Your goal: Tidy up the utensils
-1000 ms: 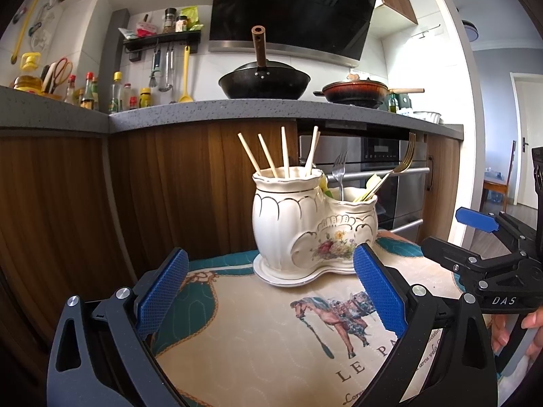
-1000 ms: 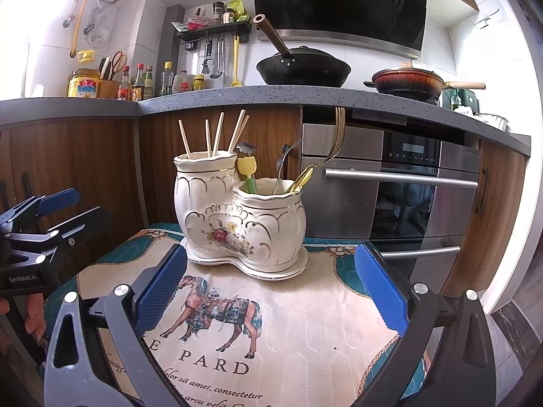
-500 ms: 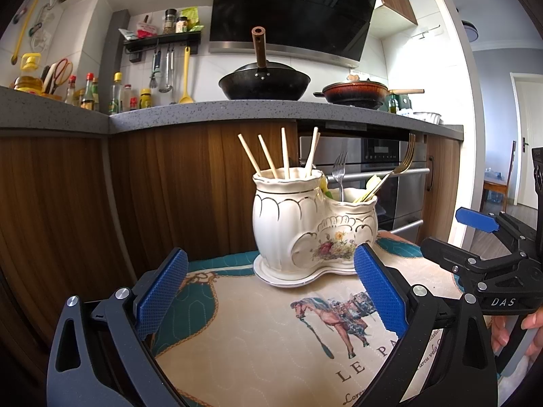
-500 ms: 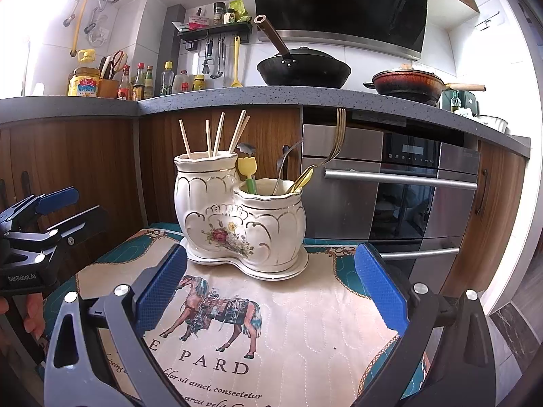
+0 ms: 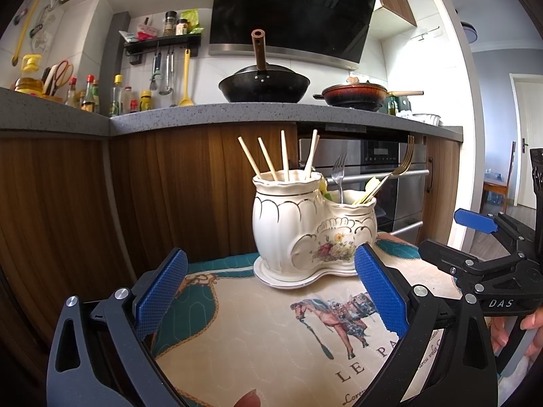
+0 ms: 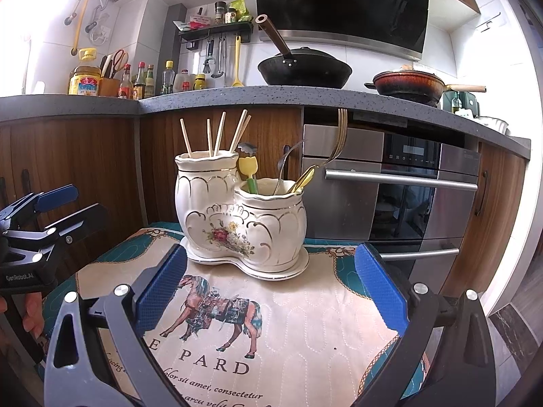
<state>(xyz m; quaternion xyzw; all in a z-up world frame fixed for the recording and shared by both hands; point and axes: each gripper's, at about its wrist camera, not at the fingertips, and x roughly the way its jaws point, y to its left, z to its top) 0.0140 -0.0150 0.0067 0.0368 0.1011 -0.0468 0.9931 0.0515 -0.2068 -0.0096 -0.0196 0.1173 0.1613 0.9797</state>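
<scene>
A white ceramic two-pot utensil holder stands at the far side of a horse-print mat. Its taller pot holds several wooden chopsticks. Its lower pot holds a silver fork, a gold fork, a spoon and a yellow-green utensil. My left gripper is open and empty, short of the holder; it also shows in the right wrist view. My right gripper is open and empty, also short of it, and shows at the right in the left wrist view.
Wooden cabinet fronts and a steel oven stand close behind the mat. A grey counter above carries a black wok, a red pan and bottles. The mat's right edge drops to the floor.
</scene>
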